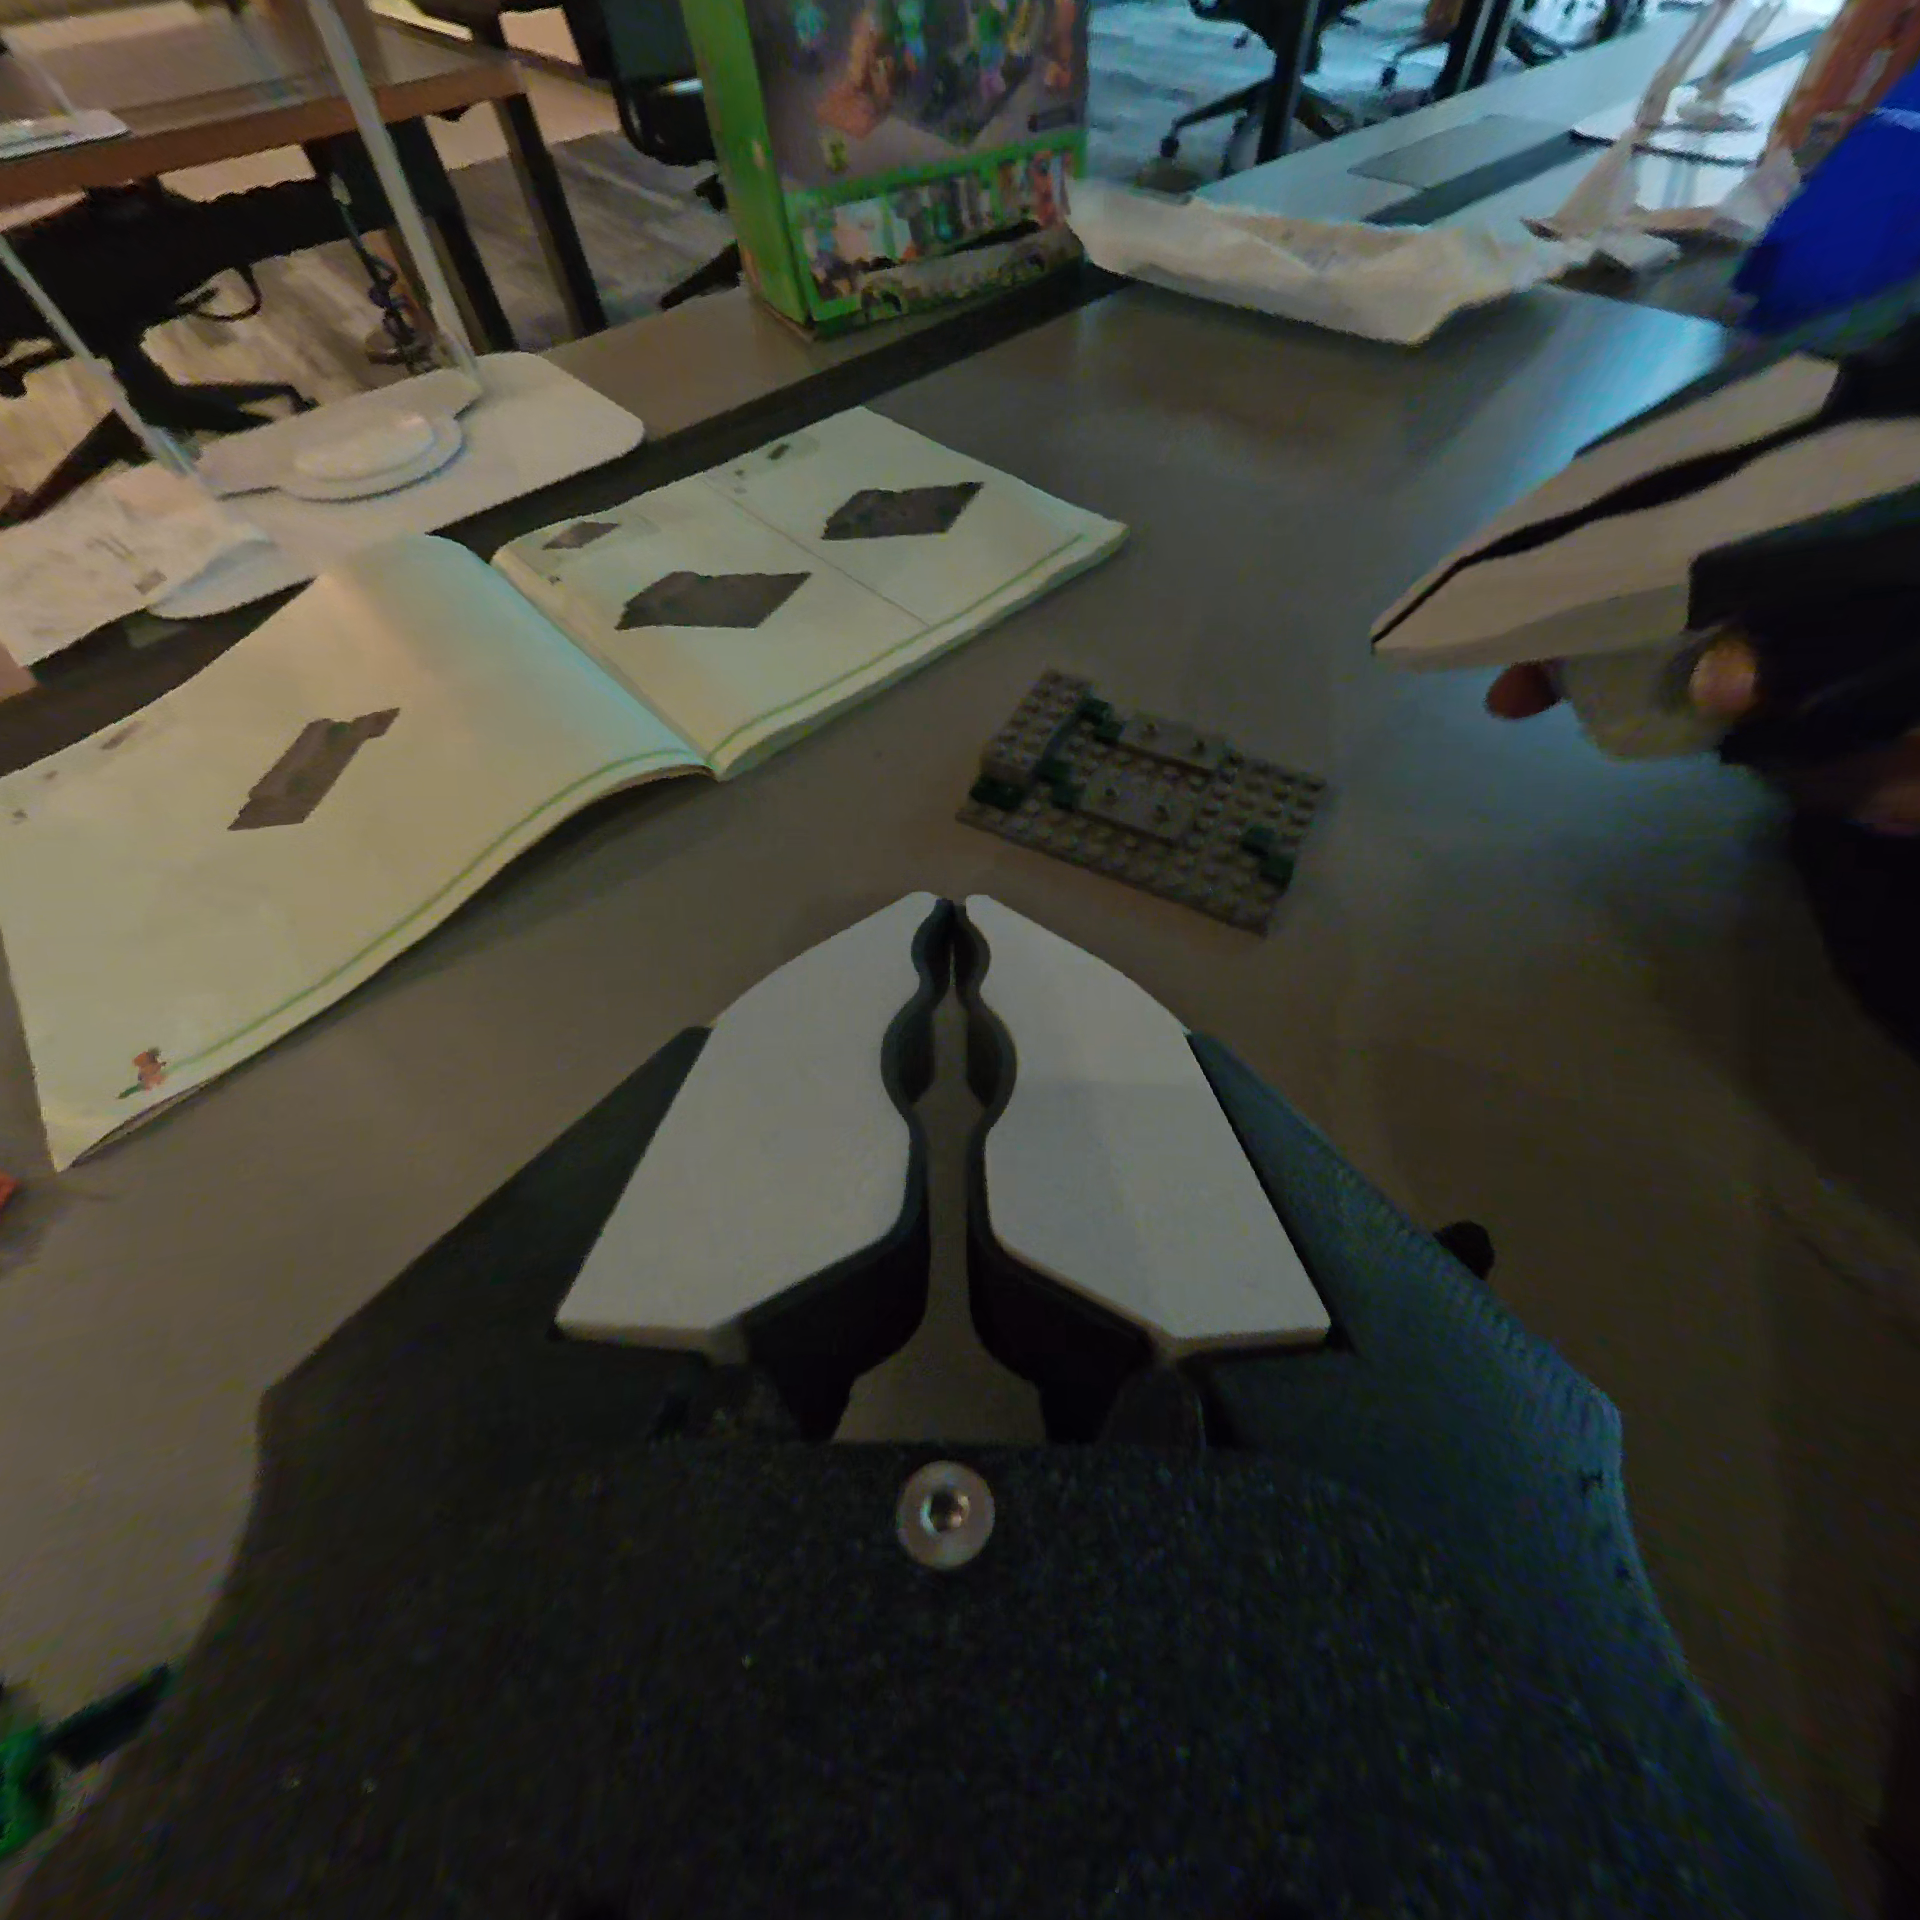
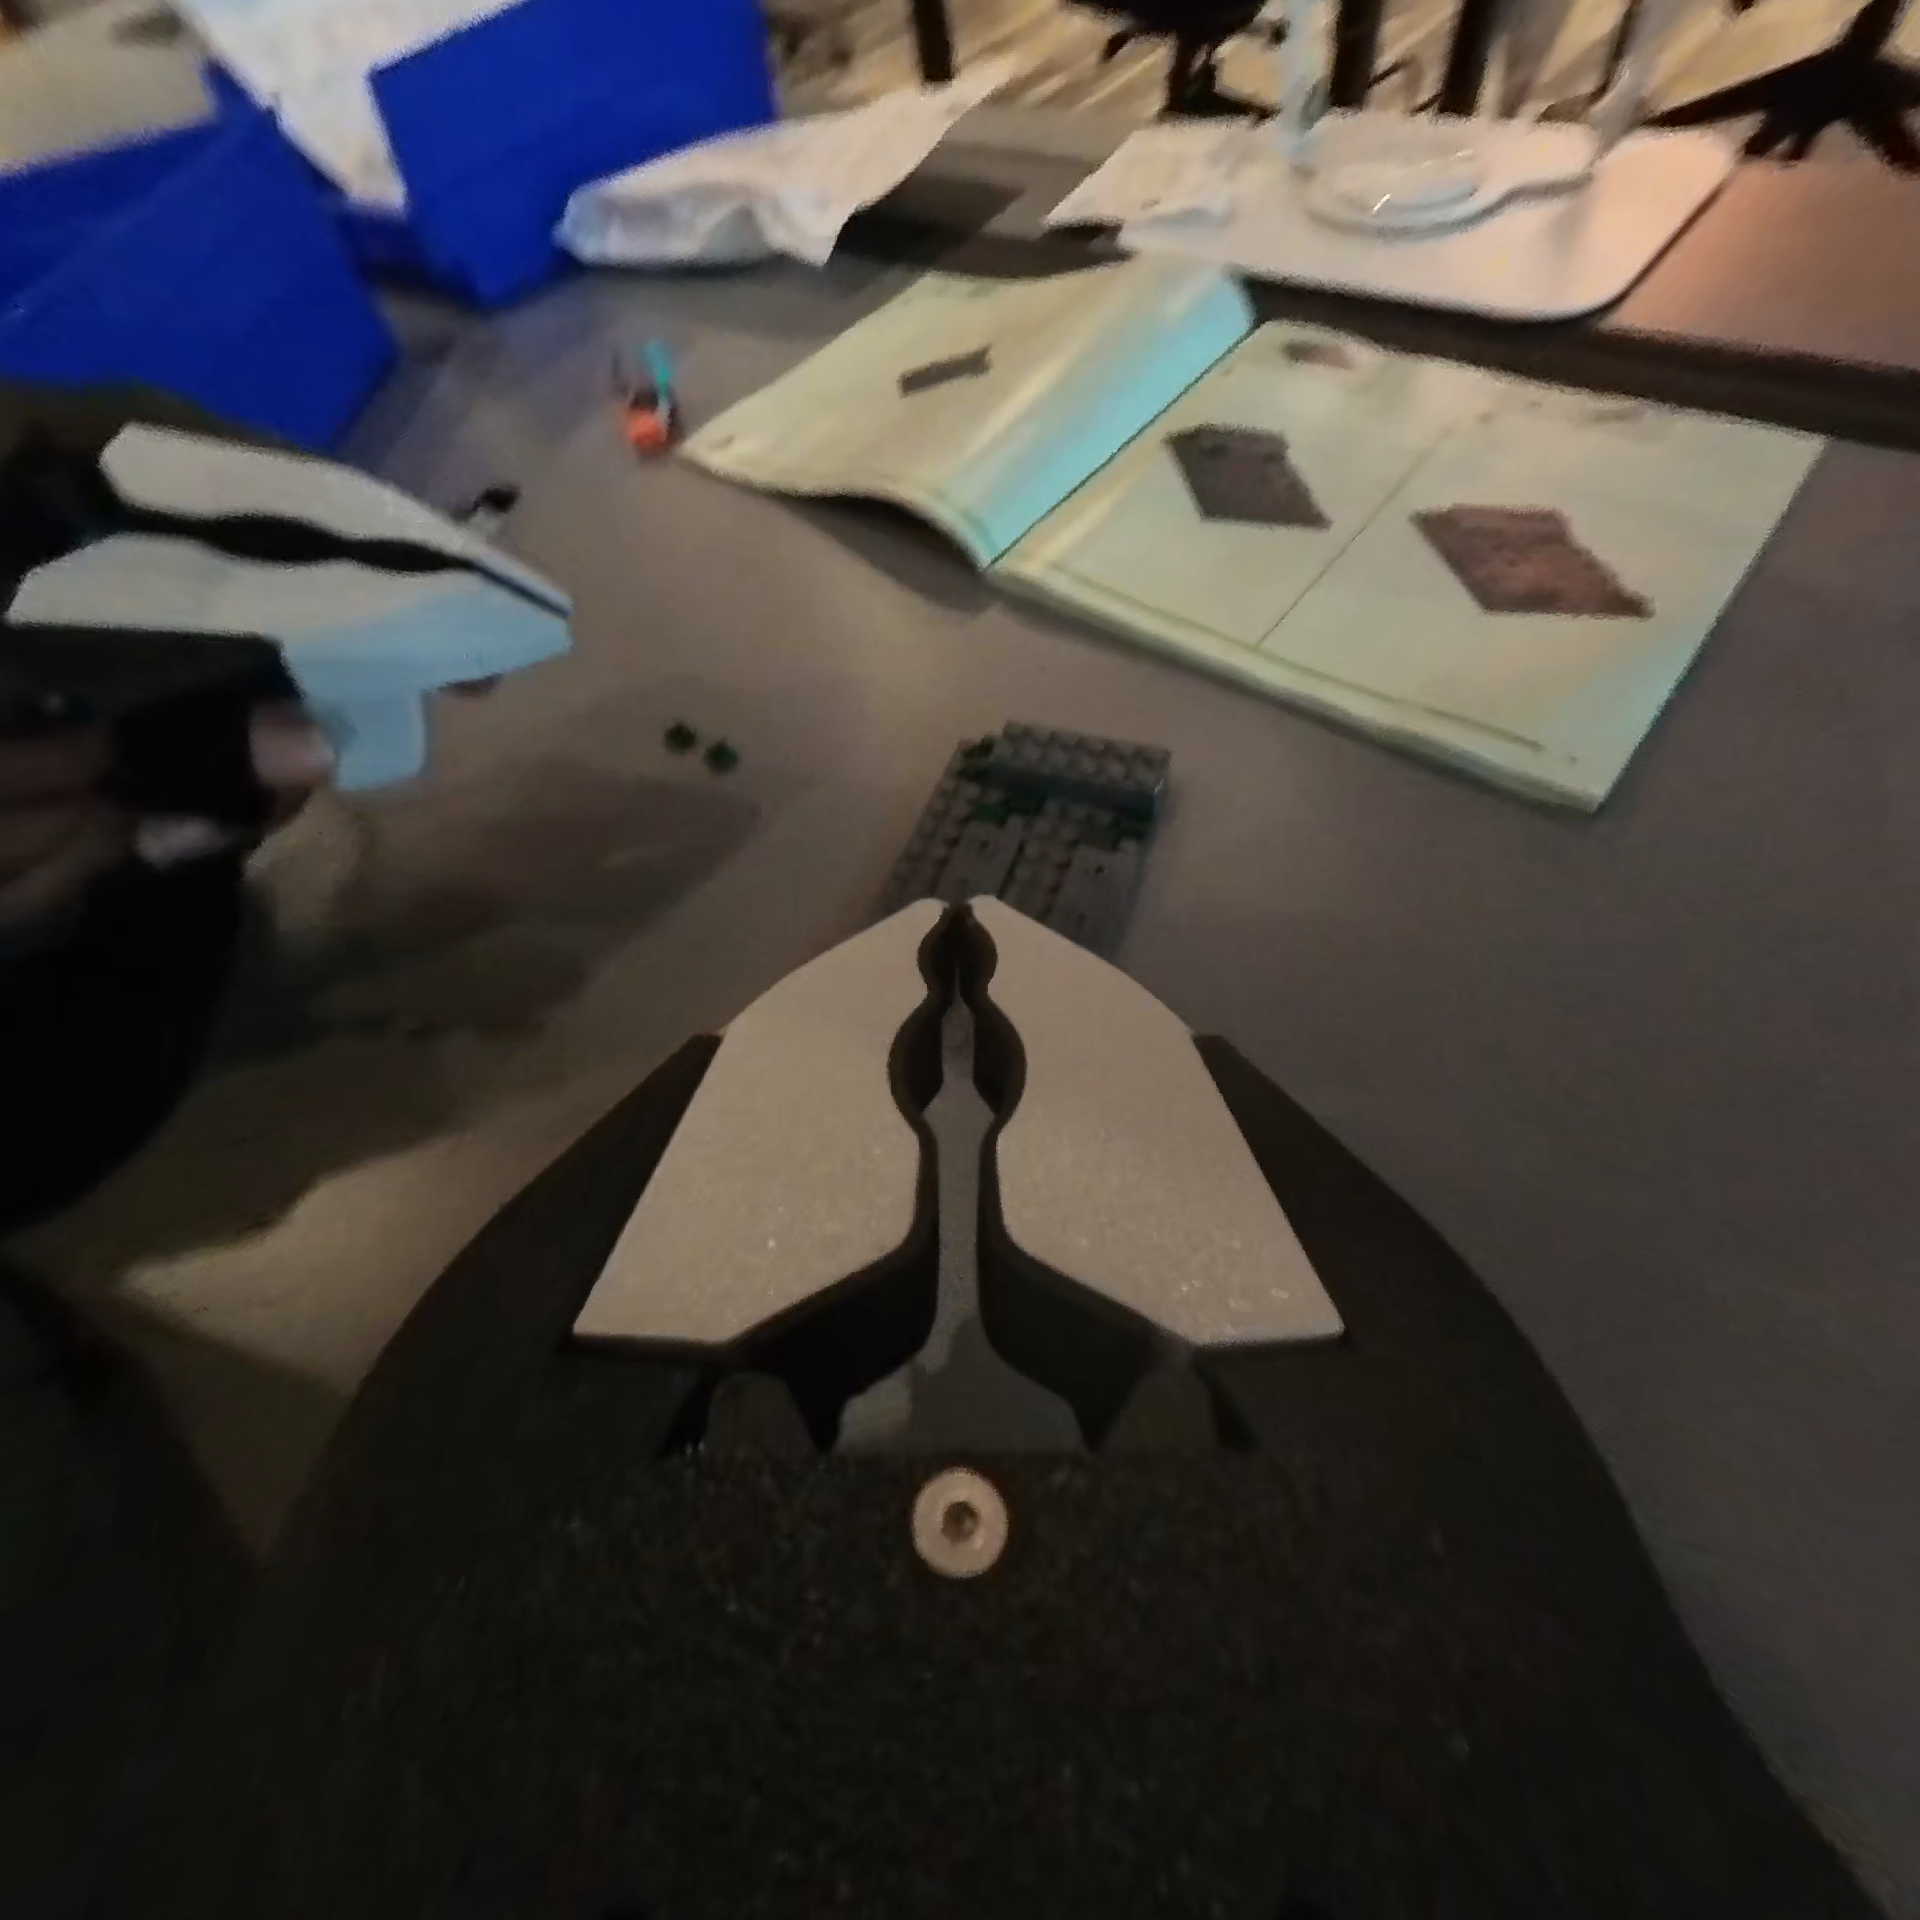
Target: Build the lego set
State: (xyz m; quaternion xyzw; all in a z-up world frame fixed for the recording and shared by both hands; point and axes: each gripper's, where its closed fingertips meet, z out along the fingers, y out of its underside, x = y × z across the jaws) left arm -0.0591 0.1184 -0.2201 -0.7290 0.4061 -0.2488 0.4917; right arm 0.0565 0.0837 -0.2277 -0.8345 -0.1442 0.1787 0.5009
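Observation:
A grey lego baseplate point(image 1: 1143, 800) with a few grey and dark green pieces on it lies on the grey table; it also shows in the right wrist view point(image 2: 1039, 821). My left gripper point(image 1: 954, 906) is shut and empty, above the table a little short and left of the plate. My right gripper point(image 2: 954, 910) is shut and empty, its tips just over the plate's near edge. The right gripper shows at the right in the left wrist view point(image 1: 1382, 629). The left gripper shows at the left in the right wrist view point(image 2: 561, 613). Two small dark green pieces point(image 2: 698, 744) lie left of the plate.
An open instruction booklet point(image 1: 582, 665) lies left of the plate, also in the right wrist view point(image 2: 1299, 520). The green set box point(image 1: 904, 156) stands at the table's far edge. White paper bags point(image 1: 1299, 260), blue boxes point(image 2: 208, 260), a lamp base point(image 1: 416, 447) and small coloured pieces point(image 2: 649, 400) are around. About 12 cm separates my left fingertips from my right.

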